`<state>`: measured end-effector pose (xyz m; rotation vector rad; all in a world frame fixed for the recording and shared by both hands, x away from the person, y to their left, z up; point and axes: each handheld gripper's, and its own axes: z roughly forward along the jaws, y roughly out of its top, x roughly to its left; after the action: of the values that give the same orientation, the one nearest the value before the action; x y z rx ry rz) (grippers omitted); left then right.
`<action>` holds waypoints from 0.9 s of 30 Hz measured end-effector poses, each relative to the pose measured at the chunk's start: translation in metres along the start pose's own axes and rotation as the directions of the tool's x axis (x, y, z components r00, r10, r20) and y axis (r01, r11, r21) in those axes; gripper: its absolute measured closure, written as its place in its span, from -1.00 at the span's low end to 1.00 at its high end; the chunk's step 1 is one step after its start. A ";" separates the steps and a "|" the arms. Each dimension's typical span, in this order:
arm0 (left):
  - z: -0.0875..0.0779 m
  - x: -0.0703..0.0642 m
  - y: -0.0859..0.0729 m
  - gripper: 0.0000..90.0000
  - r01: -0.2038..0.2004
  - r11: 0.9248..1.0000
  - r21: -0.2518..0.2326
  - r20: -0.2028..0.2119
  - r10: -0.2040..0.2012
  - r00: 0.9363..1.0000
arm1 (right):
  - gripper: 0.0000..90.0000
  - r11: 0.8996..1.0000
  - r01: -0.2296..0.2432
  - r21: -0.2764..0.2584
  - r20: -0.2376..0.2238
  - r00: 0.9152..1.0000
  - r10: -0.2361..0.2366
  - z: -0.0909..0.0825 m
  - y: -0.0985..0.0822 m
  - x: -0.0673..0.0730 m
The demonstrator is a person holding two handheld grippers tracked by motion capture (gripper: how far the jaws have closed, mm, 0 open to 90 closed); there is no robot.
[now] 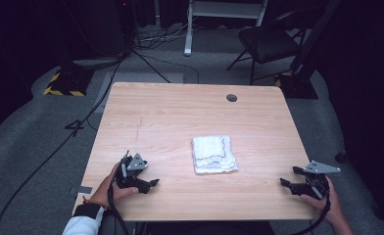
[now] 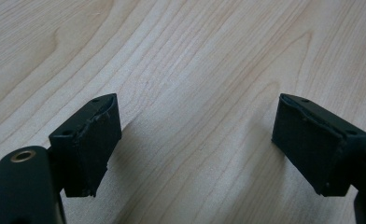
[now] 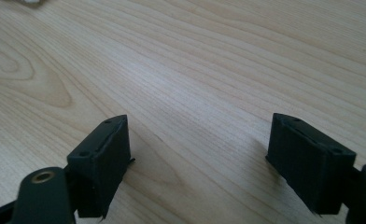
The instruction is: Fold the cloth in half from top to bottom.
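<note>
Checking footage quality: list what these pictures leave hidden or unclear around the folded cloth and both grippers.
- folded cloth: high view, too small to tell its layers or dark edging.
- Cloth underside: hidden by the cloth itself.
- left gripper, right gripper: open; the person's hands hide their grips.
- Room behind table: too dark.

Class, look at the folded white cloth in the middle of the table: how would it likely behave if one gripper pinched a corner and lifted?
The folded white cloth would probably sag and unfold, since its layers lie loose with uneven edges. It looks soft and light, so lifting should take little effort. Pushed across the wooden table, it would likely bunch up rather than slide as one piece.
</note>
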<state>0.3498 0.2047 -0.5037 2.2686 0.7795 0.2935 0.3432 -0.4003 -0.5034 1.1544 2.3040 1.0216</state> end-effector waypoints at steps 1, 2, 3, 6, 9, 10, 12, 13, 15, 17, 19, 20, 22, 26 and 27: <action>0.000 0.000 0.000 -0.65 0.002 1.000 0.000 -0.001 -0.002 1.000 | -0.53 1.000 0.001 0.000 0.001 1.000 -0.001 0.000 0.000 0.000; 0.000 0.000 0.000 -0.65 0.002 1.000 0.000 0.000 -0.002 1.000 | -0.53 1.000 0.000 0.000 0.001 1.000 0.000 0.000 0.000 0.000; 0.000 0.000 0.000 -0.65 0.001 1.000 0.000 -0.001 -0.001 1.000 | -0.53 1.000 -0.001 -0.001 0.002 1.000 0.001 0.000 0.000 0.000; 0.000 -0.001 0.000 -0.65 0.005 1.000 0.001 -0.003 -0.005 1.000 | -0.53 1.000 -0.005 -0.001 0.007 1.000 0.005 0.000 0.000 0.000; 0.000 -0.001 0.000 -0.65 0.006 1.000 0.000 -0.002 -0.006 1.000 | -0.53 1.000 -0.005 -0.001 0.005 1.000 0.005 0.000 0.000 0.000; 0.000 -0.001 0.000 -0.65 0.006 1.000 0.001 -0.002 -0.006 1.000 | -0.53 1.000 -0.005 -0.001 0.005 1.000 0.005 0.000 0.000 0.000; 0.000 -0.001 0.000 -0.65 0.007 1.000 0.001 -0.004 -0.007 1.000 | -0.53 1.000 -0.005 -0.001 0.006 1.000 0.005 0.000 0.000 0.000; 0.000 0.000 0.000 -0.65 0.007 1.000 0.001 -0.005 -0.007 1.000 | -0.53 1.000 -0.005 -0.001 0.006 1.000 0.005 0.000 0.000 0.000; 0.000 0.000 0.000 -0.65 0.005 1.000 0.001 -0.005 -0.005 1.000 | -0.53 1.000 -0.005 -0.001 0.006 1.000 0.005 0.000 0.000 0.000; 0.000 0.000 0.000 -0.65 0.005 1.000 0.001 -0.004 -0.005 1.000 | -0.53 1.000 -0.010 -0.002 0.012 1.000 0.010 0.001 0.001 -0.001; 0.001 0.001 0.001 -0.65 0.001 1.000 0.002 -0.002 -0.001 1.000 | -0.53 1.000 -0.012 -0.001 0.013 1.000 0.012 0.001 0.001 -0.001; 0.001 0.000 0.001 -0.65 0.002 1.000 0.002 -0.002 -0.002 1.000 | -0.53 1.000 -0.012 -0.001 0.013 1.000 0.012 0.001 0.001 -0.001; 0.001 0.000 0.001 -0.65 0.005 1.000 0.001 -0.003 -0.005 1.000 | -0.53 1.000 -0.012 -0.001 0.013 1.000 0.012 0.001 0.001 -0.001; 0.001 0.000 0.001 -0.65 0.006 1.000 0.001 -0.006 -0.006 1.000 | -0.53 1.000 -0.012 -0.001 0.013 1.000 0.012 0.001 0.001 -0.001; 0.001 0.000 0.001 -0.65 0.009 1.000 0.000 -0.007 -0.009 1.000 | -0.53 1.000 -0.012 -0.001 0.013 1.000 0.012 0.001 0.001 -0.001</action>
<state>0.3511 0.2038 -0.5038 2.2644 0.7936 0.2969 0.3449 -0.3998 -0.5034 1.1722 2.2887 1.0163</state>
